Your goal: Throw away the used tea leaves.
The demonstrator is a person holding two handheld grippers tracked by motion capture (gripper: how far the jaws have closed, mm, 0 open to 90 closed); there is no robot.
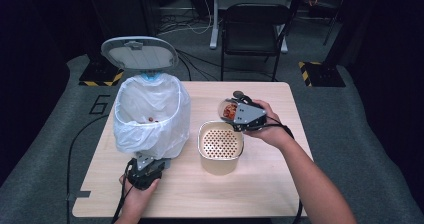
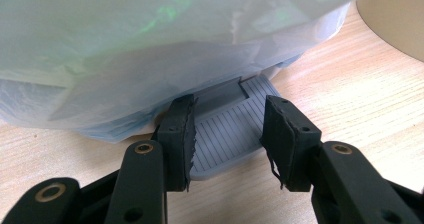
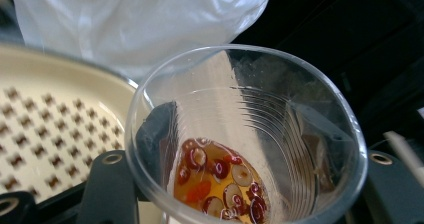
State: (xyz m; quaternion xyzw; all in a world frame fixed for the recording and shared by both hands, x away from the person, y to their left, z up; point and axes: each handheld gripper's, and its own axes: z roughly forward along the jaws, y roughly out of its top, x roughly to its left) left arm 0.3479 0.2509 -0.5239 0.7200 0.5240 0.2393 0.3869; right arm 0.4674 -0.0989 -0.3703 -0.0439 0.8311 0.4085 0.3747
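Observation:
A pedal bin (image 1: 150,119) lined with a white bag stands at the table's left, its grey lid (image 1: 139,52) raised. At the bin's near foot, my left gripper (image 1: 146,163) has its jaws on either side of the grey ribbed pedal (image 2: 227,129), closed against its edges. My right gripper (image 1: 234,111) is shut on a clear plastic cup (image 3: 245,134), which holds amber liquid with red and pale slices. The cup (image 1: 229,109) hangs just behind a cream container (image 1: 220,159), which has a perforated strainer insert (image 3: 45,129).
The wooden table (image 1: 260,189) has bare room at the front and right. A cable trails off the left edge. A black folding chair (image 1: 255,29) stands behind the table on the grey floor.

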